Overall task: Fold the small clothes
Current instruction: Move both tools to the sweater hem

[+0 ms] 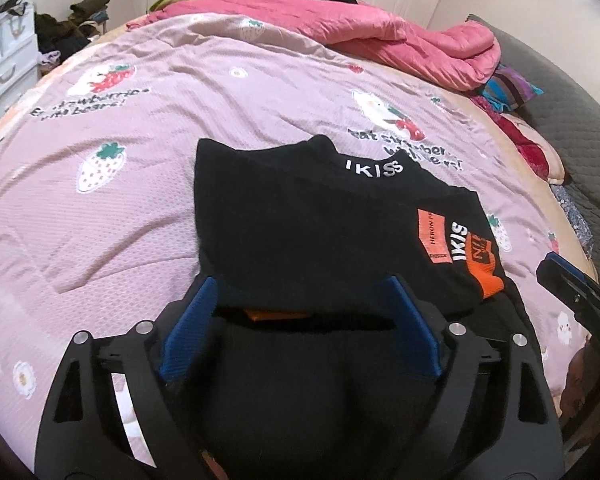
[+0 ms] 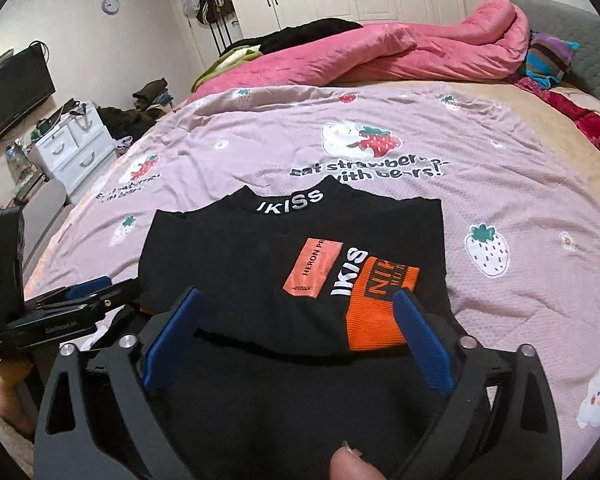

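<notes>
While black top (image 1: 308, 216) lies on bed (image 1: 140, 160), sleeves folded in, we see left tool (image 1: 300, 316) and right tool (image 2: 300, 324) both spread, at its 6 o'clock hem, pinching nothing. We judge: next, pinch hem, carry toward 12 o'clock collar.

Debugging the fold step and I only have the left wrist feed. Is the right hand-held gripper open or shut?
Observer: Open. The right hand-held gripper has its jaws wide apart, with the folded near edge of the black shirt between them.
Operator: Where is the orange cuff relative to it?
Observer: The orange cuff lies against the inner side of one blue finger.
Operator: Anything else near it?
Observer: A fingertip shows at the bottom edge of the right wrist view.
</notes>
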The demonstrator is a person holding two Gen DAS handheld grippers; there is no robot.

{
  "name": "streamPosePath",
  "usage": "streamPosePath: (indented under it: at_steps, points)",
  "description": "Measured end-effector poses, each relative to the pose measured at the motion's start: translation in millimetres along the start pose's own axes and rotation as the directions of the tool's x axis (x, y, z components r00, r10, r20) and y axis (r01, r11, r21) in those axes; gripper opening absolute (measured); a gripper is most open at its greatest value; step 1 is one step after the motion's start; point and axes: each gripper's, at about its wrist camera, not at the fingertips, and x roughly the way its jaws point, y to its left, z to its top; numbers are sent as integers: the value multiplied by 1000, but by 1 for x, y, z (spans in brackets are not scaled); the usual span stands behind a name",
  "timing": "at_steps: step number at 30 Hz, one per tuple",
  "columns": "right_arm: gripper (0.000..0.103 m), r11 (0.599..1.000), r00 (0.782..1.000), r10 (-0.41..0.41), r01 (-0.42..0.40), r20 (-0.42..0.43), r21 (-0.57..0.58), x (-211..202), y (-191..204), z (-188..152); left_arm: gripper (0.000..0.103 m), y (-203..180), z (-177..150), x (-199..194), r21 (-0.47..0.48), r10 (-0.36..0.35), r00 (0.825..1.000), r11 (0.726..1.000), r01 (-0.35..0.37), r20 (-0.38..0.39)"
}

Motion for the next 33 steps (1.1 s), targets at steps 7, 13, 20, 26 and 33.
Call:
streamPosePath:
  at_steps: [7,13,20,26,33]
  points:
    - [98,1000,1000,2,-2,17,10,-17,-3,-6,93,-2,-10,-21,24,45,999,999,-45,21]
    - [99,1000,1000,12,-13,27,14,-27,-3,-11,94,-1,-20,-33,29,60,998,998,-61,25]
    - [99,1000,999,12,-12,39,9,-41,-4,-20,94,3,-34,-41,17,70,997,997,-70,20]
    - [99,1000,999,10,-10,30,10,-51,-8,-32,94,9,-48,-47,18,82,997,996,-82,5]
    - [99,1000,1000,-12,12,12,6,-60,-18,-49,94,15,-65,-51,24,107,994,994,-106,-18]
